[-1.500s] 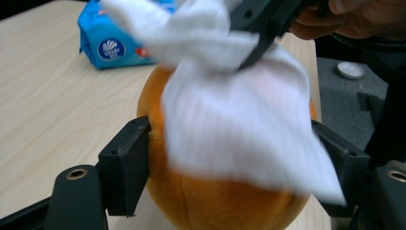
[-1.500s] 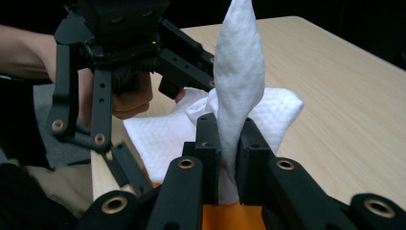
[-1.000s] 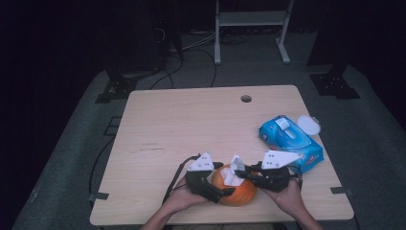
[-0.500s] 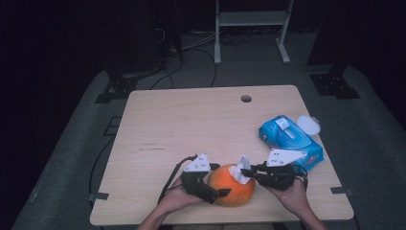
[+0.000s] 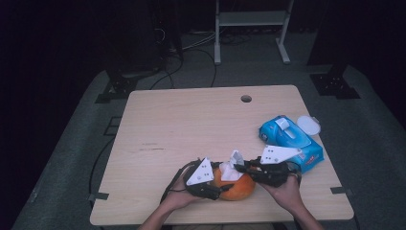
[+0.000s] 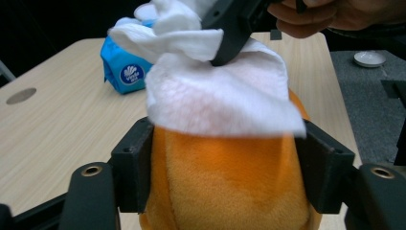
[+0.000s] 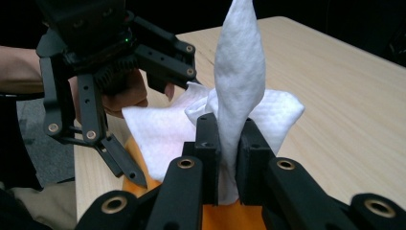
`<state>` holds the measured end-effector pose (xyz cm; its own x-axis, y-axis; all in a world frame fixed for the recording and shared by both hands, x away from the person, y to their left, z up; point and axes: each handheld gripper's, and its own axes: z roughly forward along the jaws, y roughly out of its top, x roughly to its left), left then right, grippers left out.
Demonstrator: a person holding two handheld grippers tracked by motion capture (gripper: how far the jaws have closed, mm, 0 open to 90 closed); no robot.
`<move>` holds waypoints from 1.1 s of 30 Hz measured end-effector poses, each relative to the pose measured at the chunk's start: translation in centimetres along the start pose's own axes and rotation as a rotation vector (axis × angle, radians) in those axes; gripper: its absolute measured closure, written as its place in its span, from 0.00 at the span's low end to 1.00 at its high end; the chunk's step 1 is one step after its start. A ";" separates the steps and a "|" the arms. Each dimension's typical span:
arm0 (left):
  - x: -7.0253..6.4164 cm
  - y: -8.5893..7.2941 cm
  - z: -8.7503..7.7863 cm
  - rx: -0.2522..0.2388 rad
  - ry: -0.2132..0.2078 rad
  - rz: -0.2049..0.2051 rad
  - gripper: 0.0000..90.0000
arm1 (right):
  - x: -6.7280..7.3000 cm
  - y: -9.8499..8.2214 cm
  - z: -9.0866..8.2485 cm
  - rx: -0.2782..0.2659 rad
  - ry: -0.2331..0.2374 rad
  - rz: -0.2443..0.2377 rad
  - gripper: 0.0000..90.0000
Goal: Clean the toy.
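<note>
One white wipe (image 6: 225, 96) drapes the orange plush ball (image 5: 235, 186) at our table's (image 5: 191, 124) near edge. Left tool (image 5: 216, 190), jaws just closing, brackets the ball to steady it; right tool (image 7: 225, 143) pinches the wipe, we judge for rubbing.

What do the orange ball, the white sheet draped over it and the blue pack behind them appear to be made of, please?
Orange ball: plush fabric, seemingly; short matte fuzzy pile with a sewn seam.
White sheet: probably a wet wipe or tissue; thin, limp, faintly embossed, bunching where pinched.
Blue pack: glossy plastic film, likely; it shows a sheen, soft creases and a flip lid.
</note>
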<state>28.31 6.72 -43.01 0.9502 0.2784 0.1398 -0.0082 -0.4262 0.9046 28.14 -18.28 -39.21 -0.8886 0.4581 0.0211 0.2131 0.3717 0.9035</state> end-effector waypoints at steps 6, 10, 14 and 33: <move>0.2 -0.1 0.0 0.060 -0.038 -0.052 0.25 | 1.5 0.3 1.2 0.033 -0.007 -0.064 0.90; 0.5 -0.3 -0.5 0.075 -0.043 -0.040 0.29 | 0.7 0.1 0.4 0.037 -0.014 -0.042 0.90; 1.3 -1.0 -0.8 0.077 -0.059 -0.110 0.20 | -0.7 -1.4 -0.6 0.049 -0.018 0.047 0.90; -0.3 0.2 -0.3 0.062 0.028 0.157 0.38 | 1.0 0.6 0.1 0.009 -0.011 -0.041 0.90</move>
<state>27.90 6.80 -42.74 0.9298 0.2272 0.2894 -0.1361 -0.5182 0.8443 27.44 -17.46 -38.67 -0.8922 0.4511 -0.0210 0.1798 0.3975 0.8998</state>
